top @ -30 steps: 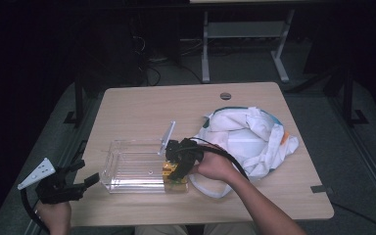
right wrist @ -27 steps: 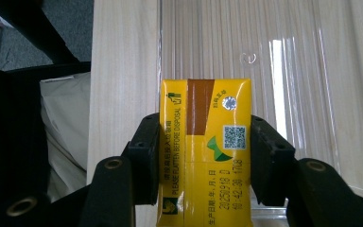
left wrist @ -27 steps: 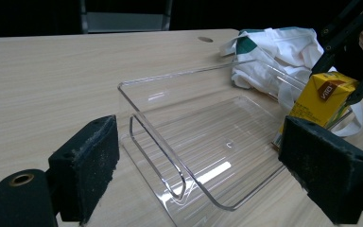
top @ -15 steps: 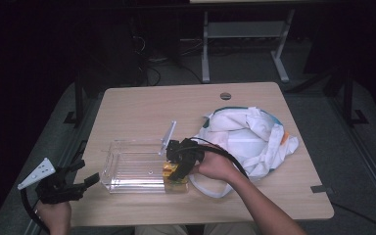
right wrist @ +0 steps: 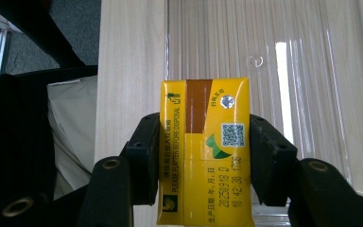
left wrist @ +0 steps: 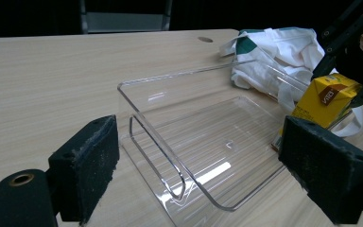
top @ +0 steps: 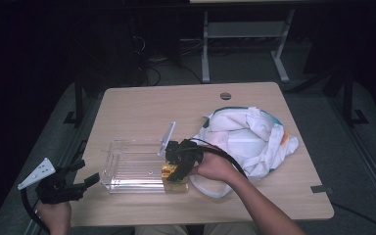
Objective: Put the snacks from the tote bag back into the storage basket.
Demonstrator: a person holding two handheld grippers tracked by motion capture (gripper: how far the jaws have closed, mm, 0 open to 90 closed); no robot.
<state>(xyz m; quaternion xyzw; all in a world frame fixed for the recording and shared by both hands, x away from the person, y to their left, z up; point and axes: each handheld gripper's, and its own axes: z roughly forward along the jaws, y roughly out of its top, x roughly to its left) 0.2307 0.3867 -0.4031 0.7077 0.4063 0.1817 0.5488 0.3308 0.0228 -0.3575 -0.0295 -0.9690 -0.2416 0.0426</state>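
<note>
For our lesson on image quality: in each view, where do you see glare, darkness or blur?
High view: the table is lit, its surroundings nearly black. Left gripper view: glare streaks on the clear tray; near pads soft. Right gripper view: a bright reflection stripe on the tray; the carton's print is sharp.

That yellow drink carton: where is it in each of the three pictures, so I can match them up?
High view: the yellow carton sits low centre, at the clear tray's right end, in the right gripper.
Left gripper view: far right, mid-height.
Right gripper view: centre, clamped between the black jaws.
Shared landmark: the clear tray.
</note>
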